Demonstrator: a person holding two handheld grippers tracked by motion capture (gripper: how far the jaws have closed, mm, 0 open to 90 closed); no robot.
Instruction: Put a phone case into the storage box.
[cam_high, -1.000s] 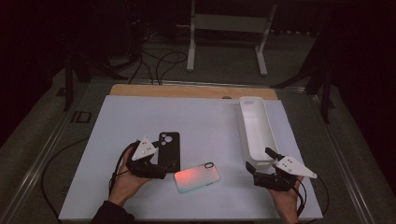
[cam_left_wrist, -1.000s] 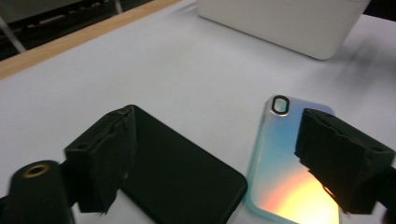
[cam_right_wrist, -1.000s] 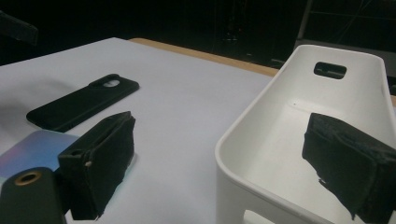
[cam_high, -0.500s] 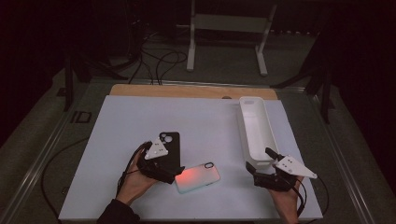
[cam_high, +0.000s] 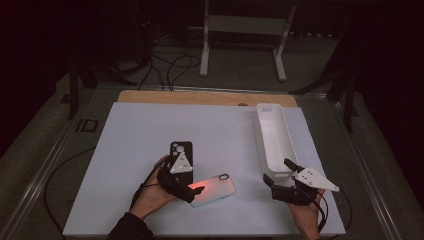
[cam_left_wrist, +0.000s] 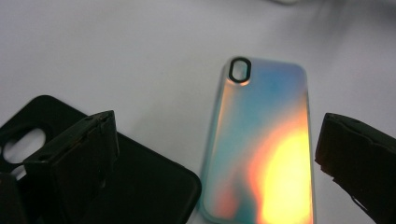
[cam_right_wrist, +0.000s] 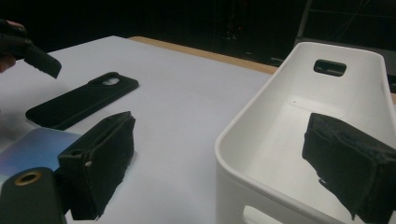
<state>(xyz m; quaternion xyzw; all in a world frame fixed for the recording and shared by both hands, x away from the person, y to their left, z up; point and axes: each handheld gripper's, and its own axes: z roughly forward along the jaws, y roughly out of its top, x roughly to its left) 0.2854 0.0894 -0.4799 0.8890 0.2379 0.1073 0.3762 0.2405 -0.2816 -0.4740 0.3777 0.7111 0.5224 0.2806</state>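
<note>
Two tools work over a white worktop (cam_high: 135, 150), each held in one of the person's hands. The left tool (cam_high: 192, 192) sits near the front edge, left of centre, its jaws spread wide and gripping nothing. In the left gripper view its left jaw hangs over the corner of a flat matte black phone case (cam_left_wrist: 140, 182), while its right jaw stands off the far side of a glossy iridescent phone case (cam_left_wrist: 261, 140), so that the shiny case lies between the two jaws. That case lies face down, an oval camera cut-out at its far end, glowing orange-red toward the near end and blue toward the cut-out. From the high view the iridescent phone case (cam_high: 215, 189) lies slanted just in front of the black phone case (cam_high: 181, 152), the two close together or touching at one corner; contact cannot be told for sure.

The right tool (cam_high: 280, 187) rests at the front right of the worktop, jaws also wide apart and holding nothing. Just beyond it stands a long, narrow white plastic bin (cam_high: 274, 135) with a handle slot in its end wall. In the right gripper view its right jaw lies over the bin's (cam_right_wrist: 261, 135) open interior and its left jaw over the worktop beside it.
</note>
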